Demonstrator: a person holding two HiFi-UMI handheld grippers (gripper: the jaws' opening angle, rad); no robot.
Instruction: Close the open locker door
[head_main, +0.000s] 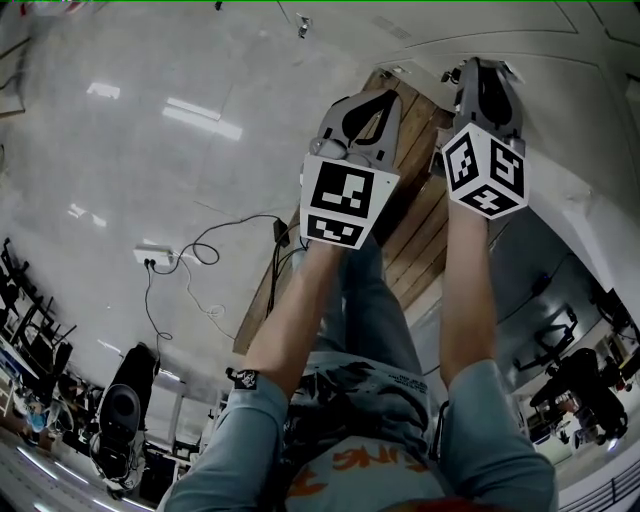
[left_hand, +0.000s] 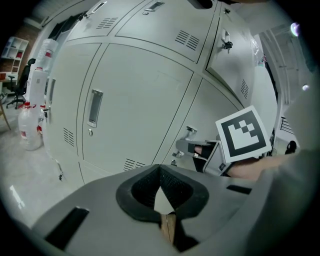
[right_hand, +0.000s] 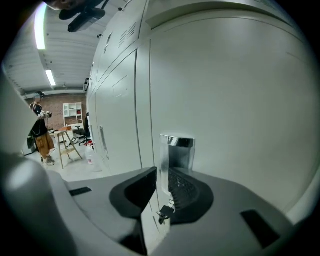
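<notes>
Right gripper (right_hand: 161, 176) jaws clamp the door (right_hand: 240, 100) edge at its chrome handle (right_hand: 177, 150), key (right_hand: 164, 214) just below. Left gripper (left_hand: 160, 169) jaws closed, empty, facing shut lockers (left_hand: 130, 100).

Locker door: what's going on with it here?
A person's right gripper is clamped on the edge of the open locker door, beside its chrome handle, with a key in the lock below. The left gripper is shut and empty, pointed at the closed lockers. The door is not yet closed.
</notes>
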